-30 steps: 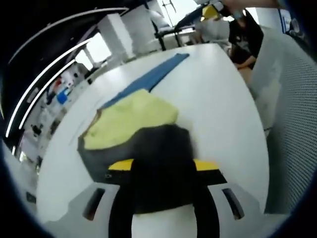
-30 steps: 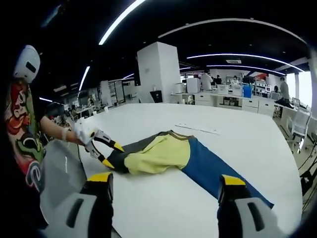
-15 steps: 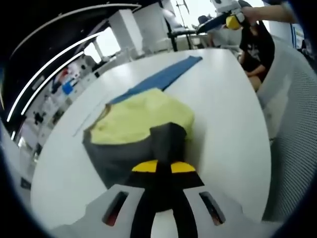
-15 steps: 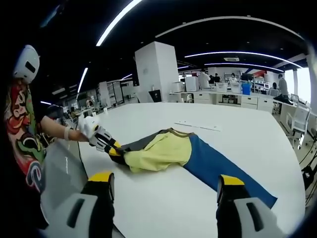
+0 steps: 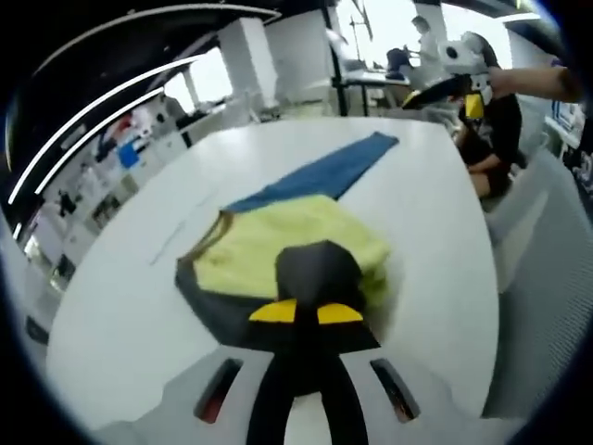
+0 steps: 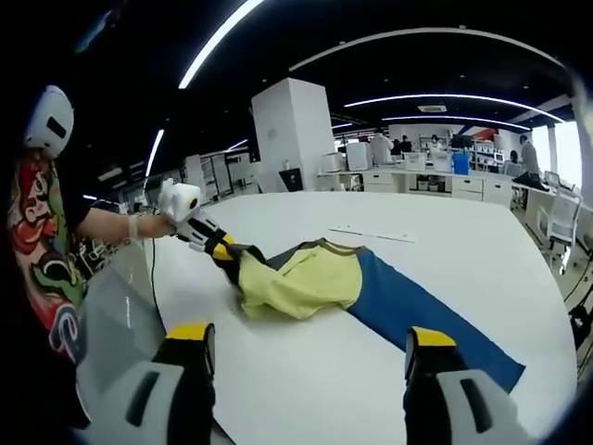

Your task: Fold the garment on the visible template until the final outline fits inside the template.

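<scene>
A garment with a yellow middle point(image 6: 301, 278), a long blue part point(image 6: 417, 315) and a dark grey end lies on the white table point(image 6: 482, 250). My left gripper point(image 5: 306, 313) is shut on the dark grey end point(image 5: 315, 271) and holds it raised over the yellow part point(image 5: 278, 236). The right gripper view shows that left gripper point(image 6: 218, 248) lifted off the table at the garment's left end. My right gripper point(image 6: 310, 338) hovers open above the near table edge, apart from the cloth. A thin pale line point(image 6: 371, 235) is marked on the table behind the garment.
A person in a patterned shirt point(image 6: 37, 241) stands at the left, arm stretched to the left gripper. A grey mesh chair back point(image 6: 116, 320) sits beside them. A white pillar point(image 6: 292, 134) and desks with people point(image 6: 435, 176) lie beyond the table.
The left gripper's jaws closed on the dark grey end, then lifted it off the table and carried it toward the yellow part. The right gripper stayed open and still.
</scene>
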